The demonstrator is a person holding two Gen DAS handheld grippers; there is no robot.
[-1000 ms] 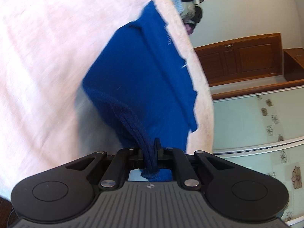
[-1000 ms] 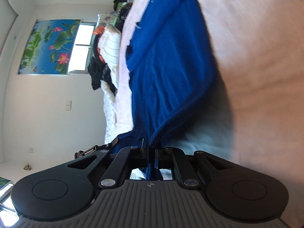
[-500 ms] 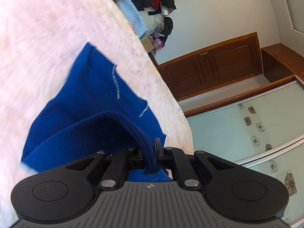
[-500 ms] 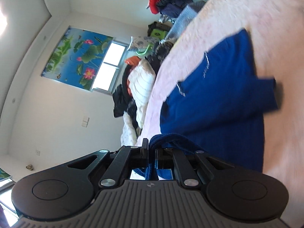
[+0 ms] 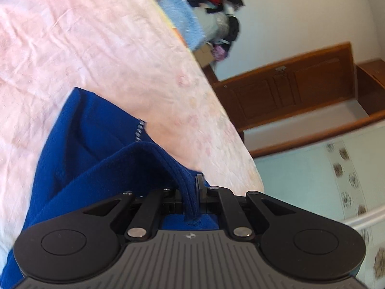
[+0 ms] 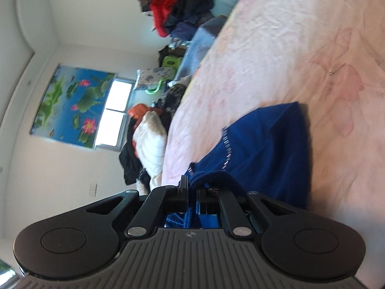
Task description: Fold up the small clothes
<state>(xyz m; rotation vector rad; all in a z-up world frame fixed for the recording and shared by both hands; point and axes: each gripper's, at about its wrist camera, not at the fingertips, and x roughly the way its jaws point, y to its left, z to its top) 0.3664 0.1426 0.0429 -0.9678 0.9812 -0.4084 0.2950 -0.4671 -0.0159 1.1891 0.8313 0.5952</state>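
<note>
Gripping blue garment [image 5: 101,159]: both claws; window [image 6: 115,110] right-view only.

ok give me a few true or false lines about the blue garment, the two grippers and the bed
1. The left gripper is shut on the blue garment. True.
2. The right gripper is open and holds nothing. False: it is shut on a hem of the same garment.
3. The garment lies on a pink bedsheet. True.
4. The garment is red. False: it is dark blue; red clothing sits in the clothes pile beyond the bed.
5. The garment lies flat in one layer. False: a layer is doubled over.
</note>
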